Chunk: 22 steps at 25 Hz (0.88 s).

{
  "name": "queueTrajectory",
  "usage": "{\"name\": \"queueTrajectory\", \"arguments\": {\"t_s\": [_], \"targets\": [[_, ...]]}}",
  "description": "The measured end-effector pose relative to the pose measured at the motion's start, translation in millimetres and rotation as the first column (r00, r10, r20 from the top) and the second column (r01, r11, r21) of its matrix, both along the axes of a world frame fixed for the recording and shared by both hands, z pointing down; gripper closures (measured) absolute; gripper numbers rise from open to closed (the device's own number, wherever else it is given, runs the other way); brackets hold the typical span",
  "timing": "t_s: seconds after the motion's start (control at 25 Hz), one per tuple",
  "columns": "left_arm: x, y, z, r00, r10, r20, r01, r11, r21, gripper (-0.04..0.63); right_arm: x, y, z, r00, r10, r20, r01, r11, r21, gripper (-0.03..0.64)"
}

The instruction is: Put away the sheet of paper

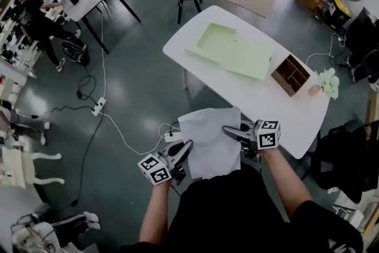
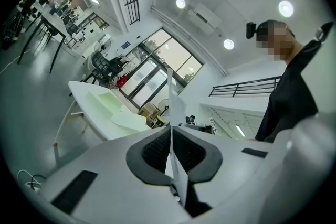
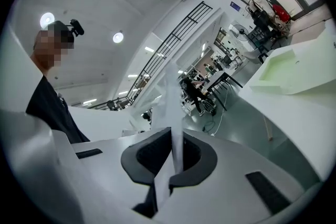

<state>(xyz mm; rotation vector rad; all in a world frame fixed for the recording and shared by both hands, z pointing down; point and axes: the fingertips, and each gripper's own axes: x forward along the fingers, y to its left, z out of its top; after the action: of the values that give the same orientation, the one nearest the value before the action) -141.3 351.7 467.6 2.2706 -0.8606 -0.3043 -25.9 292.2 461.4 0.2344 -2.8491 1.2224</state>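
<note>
Grey-green workshop floor (image 1: 136, 68) below, with a white cable and a power strip (image 1: 98, 107) trailing off well to the left of the left-hand fingers. Beyond both sets of fingertips, a white oval surface (image 1: 260, 101). On it, a pale green tray (image 1: 234, 50) straight ahead, a wooden divided box (image 1: 291, 74) farther right, and a small bunch of white flowers (image 1: 327, 83) at the far right end.

Held up in the air between the two grippers, the sheet of paper (image 1: 208, 142): white, somewhat crumpled, its far corner near the surface's near edge (touching or not, cannot tell).

On the sheet's left edge, the left gripper (image 1: 187, 145). In its own view, dark fingers (image 2: 152, 152) pressed together on the paper, which stands edge-on out of the slot between them. Ahead of these fingers and to their left, the green tray again on the white surface.

On the opposite edge, the right gripper (image 3: 176, 139). Much the same there, with the fingers closed tight and the sheet rising thin and upright between the pads. Off to the right of these fingertips, a corner of the green tray.

Both grippers pointing roughly level, marker cubes riding on them near the person's hands.
</note>
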Motion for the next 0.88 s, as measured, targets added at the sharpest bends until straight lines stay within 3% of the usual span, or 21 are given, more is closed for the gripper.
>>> {"name": "queueTrajectory", "arguments": {"t_s": [0.44, 0.68, 0.88], "targets": [[22.6, -173.7, 5.0, 0.996, 0.058, 0.069, -0.054, 0.997, -0.049, 0.591, 28.9, -161.0, 6.5, 0.996, 0.067, 0.057, -0.066, 0.998, -0.016, 0.618], [34.2, -247.5, 8.7, 0.993, 0.071, 0.092, -0.064, 0.995, -0.072, 0.591, 44.2, -223.5, 10.0, 0.991, 0.105, 0.088, -0.103, 0.994, -0.034, 0.618], [41.0, -295.9, 12.1, 0.980, 0.092, 0.175, -0.083, 0.995, -0.057, 0.591, 51.7, -264.6, 13.0, 0.991, 0.112, 0.068, -0.112, 0.994, -0.004, 0.618]]}}
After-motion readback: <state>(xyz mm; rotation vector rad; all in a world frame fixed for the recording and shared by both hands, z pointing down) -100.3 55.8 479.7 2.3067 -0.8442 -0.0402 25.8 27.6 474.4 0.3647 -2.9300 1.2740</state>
